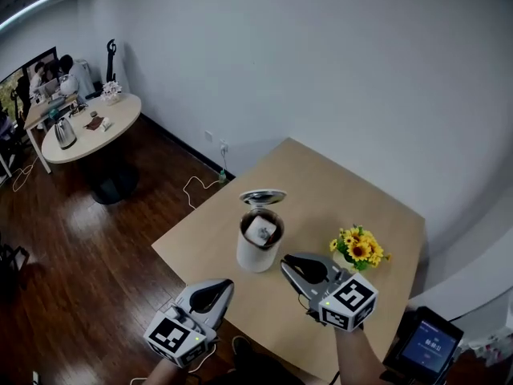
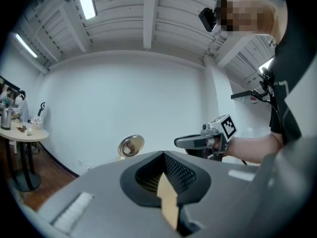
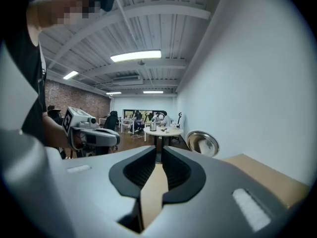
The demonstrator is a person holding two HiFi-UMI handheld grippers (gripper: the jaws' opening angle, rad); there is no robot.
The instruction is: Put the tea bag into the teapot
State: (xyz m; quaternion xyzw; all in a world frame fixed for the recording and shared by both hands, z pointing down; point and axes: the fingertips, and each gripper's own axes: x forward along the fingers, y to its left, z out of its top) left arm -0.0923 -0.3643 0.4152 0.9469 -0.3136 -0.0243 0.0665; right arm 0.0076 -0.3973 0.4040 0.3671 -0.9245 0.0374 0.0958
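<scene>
- In both gripper views, the grey gripper housings hide the body of the white cylindrical teapot [image 1: 258, 251]. Only its round metal lid [image 1: 262, 196], tipped up at the far rim, shows there.
- From the head view I cannot tell whether the teapot holds liquid, nor make out any string or tag.
- The pale square tea bag [image 1: 261, 229] lies inside the teapot's dark open mouth, lighter than everything around it.
- The left gripper [image 1: 227, 285] hangs near the teapot on my side, to its left. Its jaws are tip to tip, with nothing between them.
- The right gripper [image 1: 286, 265] sits just right of the teapot's base, apart from it. Its jaws are parted by a slim slit and hold nothing.
- A small bunch of yellow flowers [image 1: 360, 249] stands right of the teapot on the tan wooden table [image 1: 321, 183].
</scene>
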